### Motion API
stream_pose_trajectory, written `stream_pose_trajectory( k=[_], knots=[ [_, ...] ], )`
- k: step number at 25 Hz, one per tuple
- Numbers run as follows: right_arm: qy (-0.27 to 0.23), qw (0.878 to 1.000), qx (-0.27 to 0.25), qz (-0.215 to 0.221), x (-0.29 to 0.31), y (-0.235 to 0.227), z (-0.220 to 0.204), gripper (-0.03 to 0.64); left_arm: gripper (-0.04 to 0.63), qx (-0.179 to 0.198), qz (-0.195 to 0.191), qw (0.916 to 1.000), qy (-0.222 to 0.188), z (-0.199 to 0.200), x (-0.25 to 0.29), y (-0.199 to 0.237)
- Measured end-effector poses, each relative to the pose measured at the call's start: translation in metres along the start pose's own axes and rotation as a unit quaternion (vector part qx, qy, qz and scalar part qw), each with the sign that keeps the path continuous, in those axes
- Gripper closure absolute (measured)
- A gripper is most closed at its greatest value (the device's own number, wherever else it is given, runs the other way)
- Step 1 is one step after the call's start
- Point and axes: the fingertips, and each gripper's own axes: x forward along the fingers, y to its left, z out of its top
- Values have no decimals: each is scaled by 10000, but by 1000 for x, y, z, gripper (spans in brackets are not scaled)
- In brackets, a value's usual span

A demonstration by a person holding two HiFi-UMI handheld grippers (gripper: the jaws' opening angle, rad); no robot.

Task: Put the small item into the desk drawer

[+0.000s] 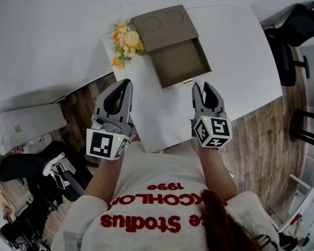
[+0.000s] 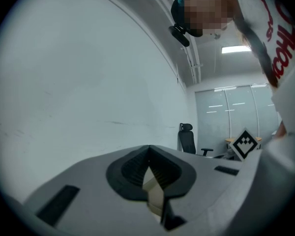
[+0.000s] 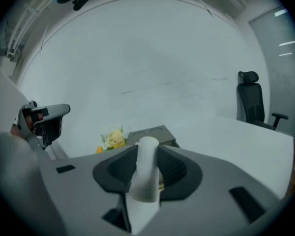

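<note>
A small white cylinder (image 3: 147,167) stands upright between the pads of my right gripper (image 3: 147,149), which is shut on it. In the head view my right gripper (image 1: 205,87) hovers over the white desk (image 1: 240,51), just in front of the brown drawer box (image 1: 165,25). The box's drawer (image 1: 179,61) is pulled open toward me and looks empty. My left gripper (image 1: 124,85) is held at the desk's left front edge, jaws shut with nothing in them. The left gripper view shows its fingertips (image 2: 148,148) meeting against a bare wall.
A bunch of yellow and white flowers (image 1: 126,43) lies left of the drawer box. A black office chair (image 1: 293,30) stands to the right of the desk, another (image 1: 21,166) at lower left on the wooden floor (image 1: 261,140). The person's torso fills the bottom.
</note>
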Motion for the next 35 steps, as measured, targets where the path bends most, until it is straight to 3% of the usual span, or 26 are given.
stream_pose_trajectory(
  k=[7, 13, 17, 26, 35],
  knots=[
    [-1364, 9900, 197, 302, -22, -1, 93, 491, 589, 146, 178, 9991, -359, 28, 2, 3],
    [-2294, 9701, -750, 263, -59, 16, 157, 491, 589, 293, 283, 9971, -644, 51, 1, 8],
    [-2679, 9582, -950, 324, -77, 26, 181, 491, 589, 408, 368, 9953, -797, 64, 0, 12],
    [-2936, 9505, -890, 487, -89, 34, 200, 491, 589, 437, 441, 9940, -899, 71, 1, 19],
    [-2197, 9678, -841, 892, -49, 37, 177, 491, 589, 419, 627, 9951, -647, 47, 9, 32]
  ],
)
